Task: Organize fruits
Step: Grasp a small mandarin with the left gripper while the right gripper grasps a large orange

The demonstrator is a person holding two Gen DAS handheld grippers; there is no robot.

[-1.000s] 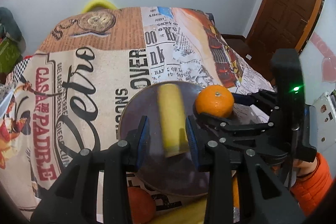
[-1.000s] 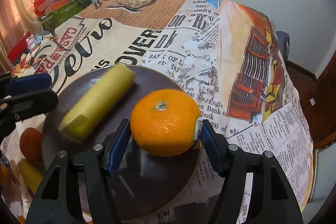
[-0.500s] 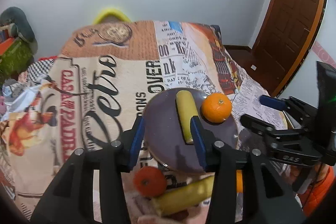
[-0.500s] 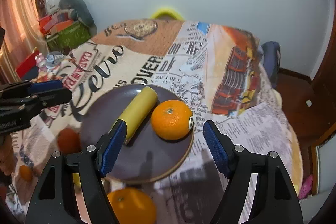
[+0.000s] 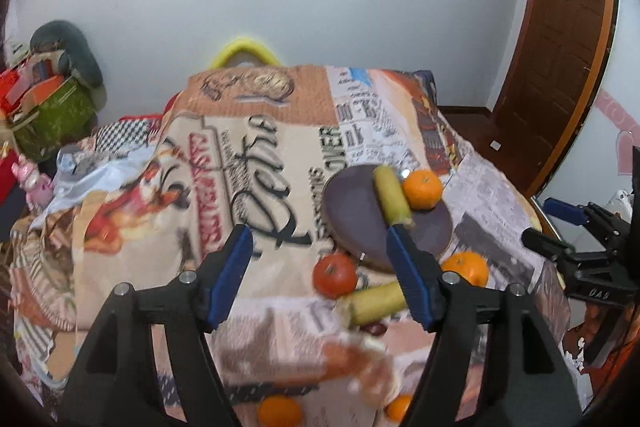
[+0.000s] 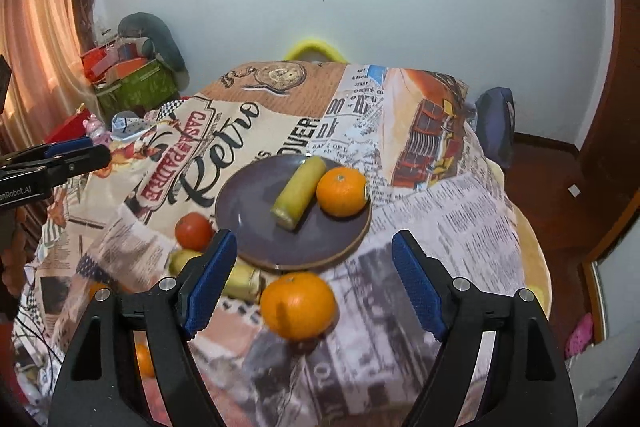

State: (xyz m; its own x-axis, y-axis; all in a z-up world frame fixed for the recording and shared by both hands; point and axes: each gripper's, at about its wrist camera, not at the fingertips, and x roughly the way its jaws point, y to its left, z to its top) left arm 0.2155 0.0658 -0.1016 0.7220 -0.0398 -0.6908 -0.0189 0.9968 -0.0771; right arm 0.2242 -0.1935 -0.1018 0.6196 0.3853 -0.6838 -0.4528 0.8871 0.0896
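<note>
Plate [image 6: 256, 239] w/ banana [image 6: 298, 193], orange [image 6: 342, 191]

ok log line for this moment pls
left claw: open, empty | right claw: open, empty | dark round plate: yellow banana piece, orange mandarin

Banana piece [image 6: 298, 191] and orange [image 6: 342, 191] side by side on plate [image 6: 256, 227]

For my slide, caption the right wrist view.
Open right gripper above loose orange; banana piece and orange on purple plate.
</note>
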